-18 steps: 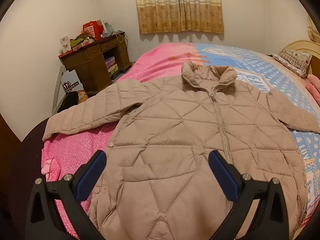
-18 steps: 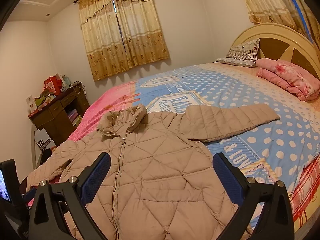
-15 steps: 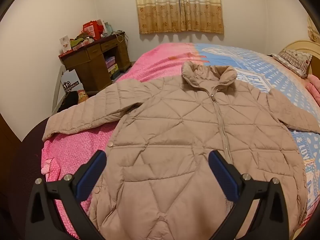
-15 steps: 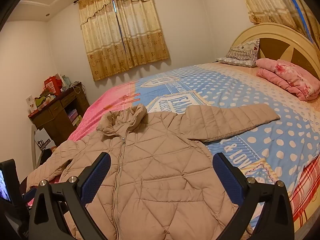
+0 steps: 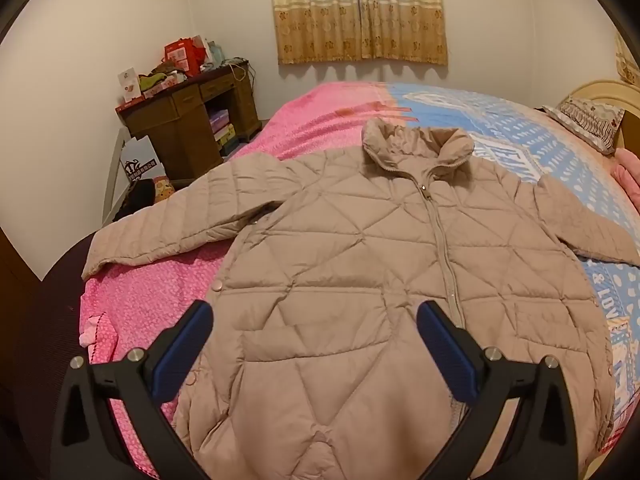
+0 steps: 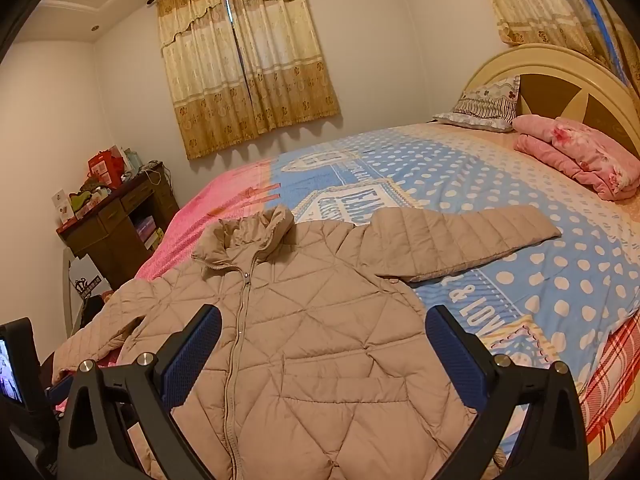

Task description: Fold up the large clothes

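A beige quilted jacket (image 5: 360, 280) lies flat and face up on the bed (image 5: 152, 300), zipped closed, its collar toward the upper middle of the left wrist frame and its hem at the bottom edge. One sleeve stretches to the left over the pink part of the bedspread; the other runs off toward the right edge over the blue dotted part. In the right wrist view the jacket (image 6: 320, 340) fills the lower middle, and its far sleeve (image 6: 460, 240) reaches right across the blue dotted cover.

The left gripper (image 5: 314, 344) sits low in its frame with its blue-padded fingers spread wide apart. The jacket's lower front shows between them, and the pads grip nothing. The right gripper (image 6: 322, 350) is likewise spread wide at the bottom of its frame, with the jacket's body between the fingers and nothing pinched.

A dark wooden desk (image 5: 188, 120) stands in the upper left of the left wrist frame, piled with boxes and small items, with a white bag (image 5: 140, 160) on the floor beside it. Yellow curtains (image 5: 360, 12) hang at the top centre. In the right wrist view a cream headboard (image 6: 560, 76) curves at the upper right, with a patterned pillow (image 6: 484, 108) and a folded pink blanket (image 6: 580, 156) in front of it. A dark device with a small lit screen (image 6: 12, 360) shows at the lower left edge.
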### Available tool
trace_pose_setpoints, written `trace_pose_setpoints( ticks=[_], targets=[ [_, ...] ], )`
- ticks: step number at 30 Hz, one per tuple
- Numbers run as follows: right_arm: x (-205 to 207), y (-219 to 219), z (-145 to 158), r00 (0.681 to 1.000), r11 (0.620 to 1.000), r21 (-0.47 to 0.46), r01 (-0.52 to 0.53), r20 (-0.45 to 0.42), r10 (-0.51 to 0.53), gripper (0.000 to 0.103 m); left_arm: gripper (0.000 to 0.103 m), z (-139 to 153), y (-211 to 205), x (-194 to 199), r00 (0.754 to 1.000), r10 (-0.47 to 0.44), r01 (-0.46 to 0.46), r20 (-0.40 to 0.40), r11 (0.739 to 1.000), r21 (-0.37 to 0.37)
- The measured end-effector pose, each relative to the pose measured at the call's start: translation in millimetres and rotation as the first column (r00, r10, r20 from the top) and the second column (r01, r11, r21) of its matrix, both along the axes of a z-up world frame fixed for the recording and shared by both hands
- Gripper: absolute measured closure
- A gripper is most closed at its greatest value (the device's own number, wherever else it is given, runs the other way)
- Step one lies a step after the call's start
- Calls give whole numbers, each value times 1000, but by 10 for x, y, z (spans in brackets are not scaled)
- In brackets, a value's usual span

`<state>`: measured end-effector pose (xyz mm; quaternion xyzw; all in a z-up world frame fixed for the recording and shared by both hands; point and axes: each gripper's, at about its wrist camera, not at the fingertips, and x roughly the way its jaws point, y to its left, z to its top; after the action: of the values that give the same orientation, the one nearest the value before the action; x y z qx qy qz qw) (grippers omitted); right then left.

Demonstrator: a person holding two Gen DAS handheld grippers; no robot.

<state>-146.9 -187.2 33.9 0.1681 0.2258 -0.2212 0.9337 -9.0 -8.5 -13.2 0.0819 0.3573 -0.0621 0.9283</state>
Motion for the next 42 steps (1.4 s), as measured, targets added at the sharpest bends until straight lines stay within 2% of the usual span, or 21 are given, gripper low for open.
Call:
trace_pose_setpoints(
  ticks=[9, 17, 21, 24, 26, 27, 29, 31, 34, 36, 38, 40, 42],
  targets=[
    [46, -38, -46, 1000, 1000, 12, 5, -5, -5, 1, 0, -21, -7, 89, 1000, -1, 1, -19, 1000, 2],
    [28, -275, -159, 1000, 999, 47, 17, 18, -17, 1, 0, -50, -80, 192, 999, -11, 12, -38, 1000, 6],
    [-94, -614, -257, 999, 997, 83, 11, 46, -15, 1, 0, -62, -82, 222, 998, -49, 48, -42, 998, -36],
    [-256, -1037, -388, 996, 988, 137, 73, 44, -80, 3, 0, -95, -31, 272, 997, -53, 48, -54, 995, -90],
    [-427, -1412, -519, 988, 967, 206, 147, 24, -155, 13, 0, -142, 0, 334, 997, -36, 31, -61, 995, -93],
    [-553, -1674, -612, 978, 946, 265, 188, 32, -204, 16, 0, -170, 1, 360, 998, -26, 21, -62, 996, -83],
    [-724, -2068, -746, 958, 903, 352, 245, 53, -281, 19, 0, -233, -8, 422, 997, -6, 1, -72, 998, -66],
    [-864, -2552, -885, 929, 843, 458, 282, 88, -358, 23, 0, -277, -32, 456, 997, -2, -3, -81, 998, -65],
    [-911, -3253, -1058, 879, 745, 597, 298, 132, -457, 24, 0, -323, -59, 478, 995, -6, -1, -96, 997, -75],
    [-815, -3648, -1167, 863, 715, 620, 324, 116, -492, 24, 0, -338, -89, 485, 995, -9, 1, -97, 997, -80],
    [-622, -3972, -1261, 860, 715, 582, 389, 48, -507, 25, 0, -347, -108, 497, 996, -3, -4, -92, 997, -75],
    [-445, -4241, -1380, 857, 709, 564, 424, 2, -515, 33, 0, -357, -123, 526, 997, 8, -14, -83, 998, -67],
    [-333, -4440, -1505, 851, 679, 596, 430, -15, -525, 37, 0, -349, -137, 562, 998, 21, -25, -65, 998, -64]
  ],
)
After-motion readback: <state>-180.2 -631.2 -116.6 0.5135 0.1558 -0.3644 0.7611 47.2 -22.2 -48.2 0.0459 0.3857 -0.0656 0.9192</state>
